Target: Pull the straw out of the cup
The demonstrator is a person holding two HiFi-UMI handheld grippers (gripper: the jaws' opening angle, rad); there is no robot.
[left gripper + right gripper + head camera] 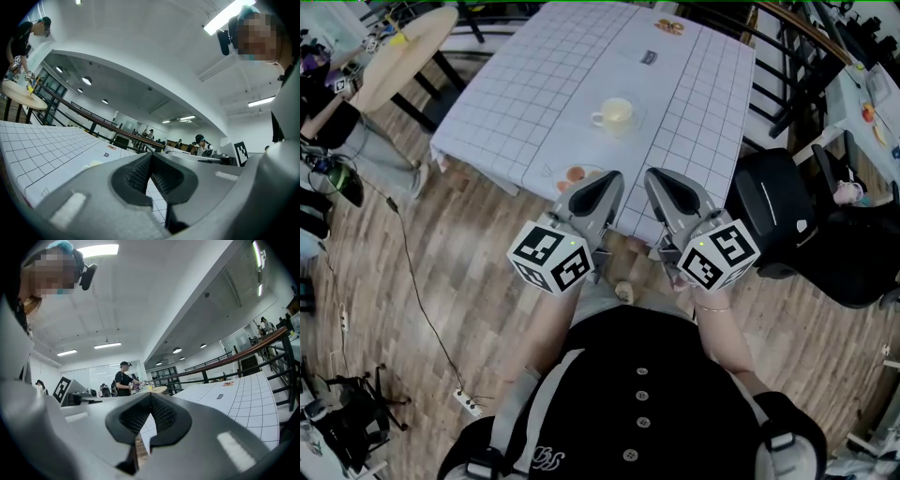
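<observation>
A pale yellow cup point(617, 113) with a handle stands near the middle of the table's white grid cloth point(544, 84). I cannot make out a straw in it. Both grippers hover side by side at the table's near edge, short of the cup and apart from it. The left gripper point(612, 176) is shut with nothing between its jaws, as its own view shows point(151, 154). The right gripper point(653, 175) is also shut and empty point(151, 394). Over the left jaw, the left gripper view shows a pale sliver of the cup point(93, 163).
A small plate with orange pieces point(578, 174) lies at the near table edge, just left of the left gripper. A small dark item point(649, 57) and an orange thing point(668, 26) lie at the far end. A black chair point(778, 211) stands right; a round wooden table point(403, 47) far left.
</observation>
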